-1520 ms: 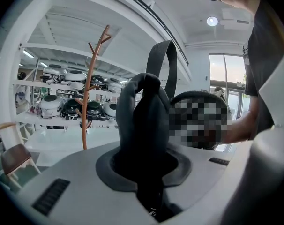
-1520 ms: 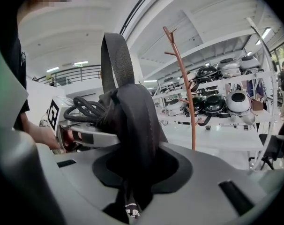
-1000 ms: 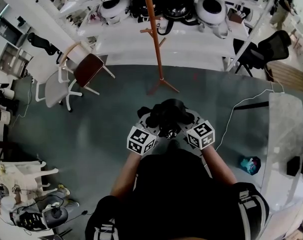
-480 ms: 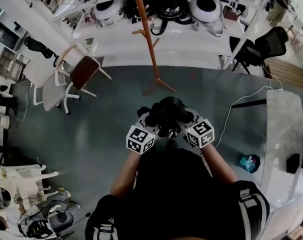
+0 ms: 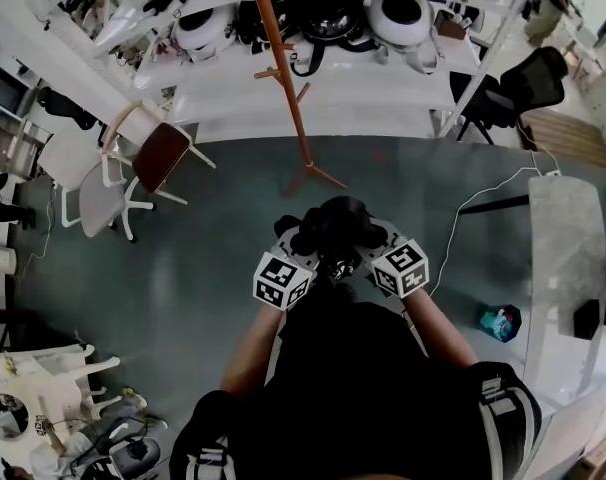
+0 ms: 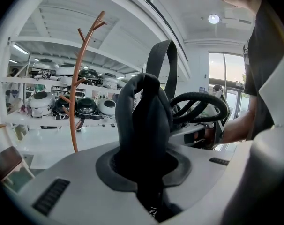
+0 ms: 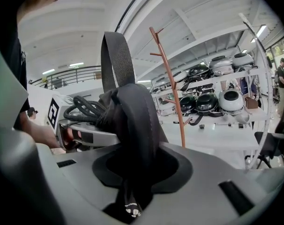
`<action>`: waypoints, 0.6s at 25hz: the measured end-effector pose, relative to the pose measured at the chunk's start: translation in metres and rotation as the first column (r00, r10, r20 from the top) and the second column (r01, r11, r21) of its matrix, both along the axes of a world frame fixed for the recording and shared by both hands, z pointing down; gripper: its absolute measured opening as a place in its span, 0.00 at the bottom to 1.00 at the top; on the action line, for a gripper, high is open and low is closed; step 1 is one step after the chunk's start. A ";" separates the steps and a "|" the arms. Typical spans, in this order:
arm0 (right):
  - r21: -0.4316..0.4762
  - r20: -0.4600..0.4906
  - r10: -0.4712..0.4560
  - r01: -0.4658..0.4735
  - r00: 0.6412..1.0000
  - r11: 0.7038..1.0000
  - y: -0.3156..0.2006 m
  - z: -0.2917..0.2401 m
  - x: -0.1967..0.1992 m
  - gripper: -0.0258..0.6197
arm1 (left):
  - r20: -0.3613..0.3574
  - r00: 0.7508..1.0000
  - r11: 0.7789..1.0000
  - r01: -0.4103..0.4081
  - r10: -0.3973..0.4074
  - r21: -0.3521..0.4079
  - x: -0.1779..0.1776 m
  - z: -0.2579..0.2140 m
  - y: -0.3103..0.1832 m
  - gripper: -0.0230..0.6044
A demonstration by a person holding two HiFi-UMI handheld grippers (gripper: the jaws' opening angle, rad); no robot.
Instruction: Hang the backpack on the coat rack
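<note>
At the far left, a wooden chair with a brown seat (image 5: 164,152) is seen beside a white chair (image 5: 95,182) on the grey floor (image 5: 183,268). Further right, the orange-brown coat rack (image 5: 284,88) is stood on the floor in front of white shelving (image 5: 383,63) loaded with rounded black and white devices; its pegs are bare. Nearer, in front of the person's torso, the left gripper (image 6: 146,170) is clenched on a bunched fold of the black backpack (image 5: 333,226). The backpack is held up off the floor between the two grippers, well apart from the rack, with a strap loop (image 6: 161,62) standing up above it. The right gripper (image 7: 132,172) is likewise clamped on a thick fold of the backpack's black fabric. At the far right, a black office chair (image 5: 528,83) is seen, and a teal object (image 5: 500,321) is lying on the floor near a white cable (image 5: 473,206).
</note>
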State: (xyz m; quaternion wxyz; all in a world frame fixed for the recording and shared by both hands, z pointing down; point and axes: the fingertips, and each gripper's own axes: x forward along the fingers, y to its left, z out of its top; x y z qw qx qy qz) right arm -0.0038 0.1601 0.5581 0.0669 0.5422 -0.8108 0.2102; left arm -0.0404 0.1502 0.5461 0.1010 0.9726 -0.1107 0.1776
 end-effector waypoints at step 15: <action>-0.016 -0.022 0.083 -0.083 0.996 0.996 -0.064 0.001 0.004 0.22 | -0.007 0.997 0.996 -0.083 0.083 -0.010 0.005 0.002 -0.067 0.17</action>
